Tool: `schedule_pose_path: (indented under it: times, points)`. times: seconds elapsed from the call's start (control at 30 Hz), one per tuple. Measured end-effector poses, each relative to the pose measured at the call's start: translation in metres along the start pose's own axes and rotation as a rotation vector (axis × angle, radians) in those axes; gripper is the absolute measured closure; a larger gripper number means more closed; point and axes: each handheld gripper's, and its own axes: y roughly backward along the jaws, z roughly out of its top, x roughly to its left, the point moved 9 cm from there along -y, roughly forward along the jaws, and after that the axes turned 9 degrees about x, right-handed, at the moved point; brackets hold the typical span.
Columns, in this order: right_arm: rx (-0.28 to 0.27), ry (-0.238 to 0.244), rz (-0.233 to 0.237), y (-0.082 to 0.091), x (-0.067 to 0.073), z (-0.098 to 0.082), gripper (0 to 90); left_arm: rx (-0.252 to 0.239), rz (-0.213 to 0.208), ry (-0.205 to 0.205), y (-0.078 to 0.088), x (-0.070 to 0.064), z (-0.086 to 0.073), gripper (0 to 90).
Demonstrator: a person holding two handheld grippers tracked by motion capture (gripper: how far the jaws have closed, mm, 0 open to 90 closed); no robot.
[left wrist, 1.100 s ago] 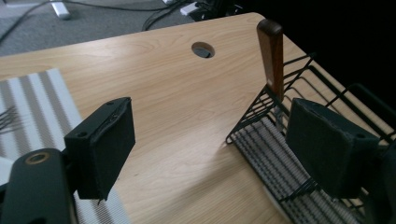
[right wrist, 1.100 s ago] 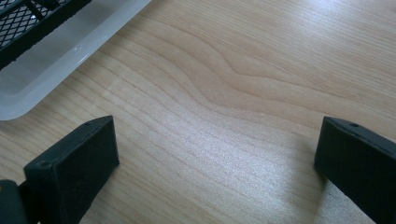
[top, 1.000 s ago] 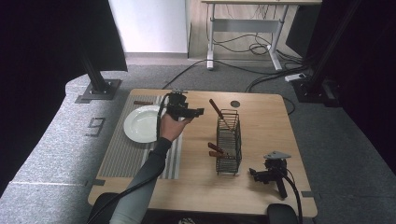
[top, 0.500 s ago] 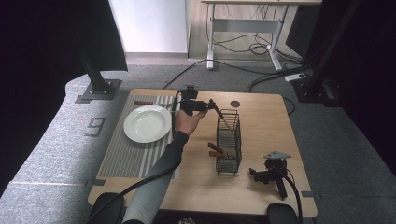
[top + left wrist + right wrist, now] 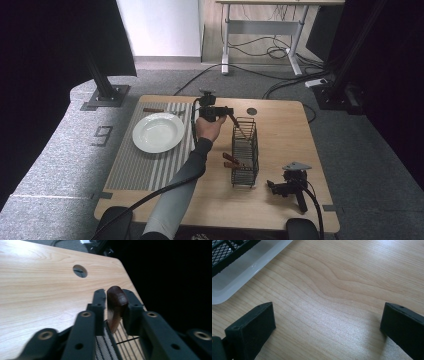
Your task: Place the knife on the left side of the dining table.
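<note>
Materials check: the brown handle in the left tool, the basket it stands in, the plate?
Brown handle: looks like dark wood, smooth satin sheen, rounded end; could be plastic. Basket: black wire mesh, probably coated metal, matte. Plate: white and glossy, likely ceramic, though melamine looks alike.

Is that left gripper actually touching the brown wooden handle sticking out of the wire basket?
Touching. In the left gripper view, the left gripper has just been closing, and both jaws press against the brown wooden handle above the wire basket.

A light wooden table [image 5: 280, 205] carries a striped mat [image 5: 135, 170], a wire basket [image 5: 245, 150] and the resting right gripper [image 5: 272, 186]
</note>
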Motion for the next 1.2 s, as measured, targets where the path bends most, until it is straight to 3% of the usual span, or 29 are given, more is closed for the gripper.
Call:
schedule_pose_path:
  times: [0.2, 0.43, 0.87, 1.2]
  points:
    - [0.0, 0.0, 0.0, 0.0, 0.0, 0.0, 0.0, -0.019, -0.012, -0.017, 0.004, -0.004, 0.0, 79.4]
    - [-0.001, 0.001, -0.001, 0.0, 0.0, 0.0, 0.0, -0.065, -0.034, -0.057, 0.024, -0.01, 0.004, 80.3]
    - [0.0, 0.0, 0.0, 0.0, 0.0, 0.0, 0.0, -0.17, -0.067, -0.109, 0.085, -0.026, 0.019, 80.4]
    - [0.001, -0.002, 0.001, 0.0, 0.0, 0.0, 0.0, -0.24, -0.083, -0.109, 0.138, -0.021, 0.021, 80.5]
